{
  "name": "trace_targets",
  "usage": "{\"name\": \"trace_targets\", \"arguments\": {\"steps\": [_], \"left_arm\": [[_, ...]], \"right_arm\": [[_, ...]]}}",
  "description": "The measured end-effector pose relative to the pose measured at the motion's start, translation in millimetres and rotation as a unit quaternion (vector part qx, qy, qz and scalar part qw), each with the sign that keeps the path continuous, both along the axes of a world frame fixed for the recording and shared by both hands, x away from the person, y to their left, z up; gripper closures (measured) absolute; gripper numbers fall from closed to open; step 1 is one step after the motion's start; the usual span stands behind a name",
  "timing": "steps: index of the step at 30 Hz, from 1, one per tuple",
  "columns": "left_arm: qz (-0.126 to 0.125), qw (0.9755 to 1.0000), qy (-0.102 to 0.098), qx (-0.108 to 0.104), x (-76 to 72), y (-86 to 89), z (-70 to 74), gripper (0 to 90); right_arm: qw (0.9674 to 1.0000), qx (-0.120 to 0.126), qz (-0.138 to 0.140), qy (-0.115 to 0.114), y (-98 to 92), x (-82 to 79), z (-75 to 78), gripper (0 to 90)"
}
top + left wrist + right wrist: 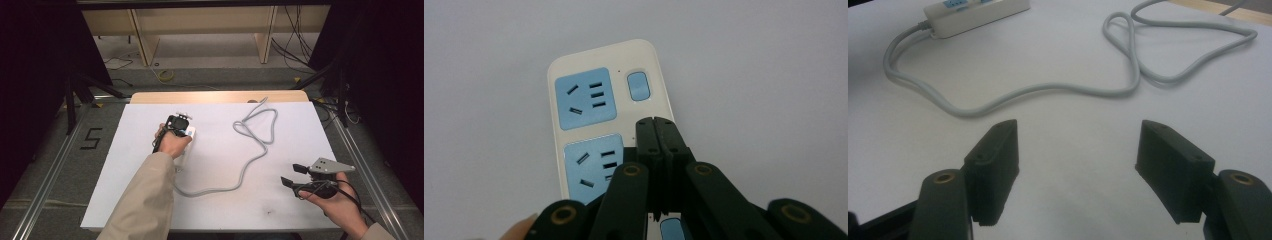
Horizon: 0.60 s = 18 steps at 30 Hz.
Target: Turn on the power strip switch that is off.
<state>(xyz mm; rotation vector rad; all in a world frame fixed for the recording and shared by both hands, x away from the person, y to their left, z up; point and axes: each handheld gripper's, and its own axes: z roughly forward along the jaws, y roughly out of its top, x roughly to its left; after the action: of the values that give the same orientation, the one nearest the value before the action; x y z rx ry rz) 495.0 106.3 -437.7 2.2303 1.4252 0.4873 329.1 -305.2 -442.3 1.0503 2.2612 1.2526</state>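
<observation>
Left gripper [656, 125] over power strip [606, 115], jaws pressed together with nothing between them, tips above strip's white face just beside lower blue socket [594, 167], below blue switch [639, 86]; contact cannot be told. Power strip lies flat on white table [225, 200], left of centre – left hand [172, 142] over it. Grey cord [250, 165] runs from strip, curves across table, loops near far edge. Right gripper [1078, 170] well apart near right edge – jaws wide apart, empty, above bare table.
</observation>
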Motion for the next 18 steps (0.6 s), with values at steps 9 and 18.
{"name": "trace_targets", "arguments": {"steps": [9, 18], "left_arm": [[0.003, 1.0, 0.006, 0.005, 1.9, 0.5, -1.7, 89.7], [0.001, 1.0, 0.007, 0.006, 2.3, -1.0, -2.8, 89.8]], "right_arm": [[1.0, -0.001, 0.001, -0.001, 0.0, 0.0, 0.0, 33.7], [1.0, -0.001, 0.0, 0.001, 0.1, 0.1, -0.4, 33.8]]}}
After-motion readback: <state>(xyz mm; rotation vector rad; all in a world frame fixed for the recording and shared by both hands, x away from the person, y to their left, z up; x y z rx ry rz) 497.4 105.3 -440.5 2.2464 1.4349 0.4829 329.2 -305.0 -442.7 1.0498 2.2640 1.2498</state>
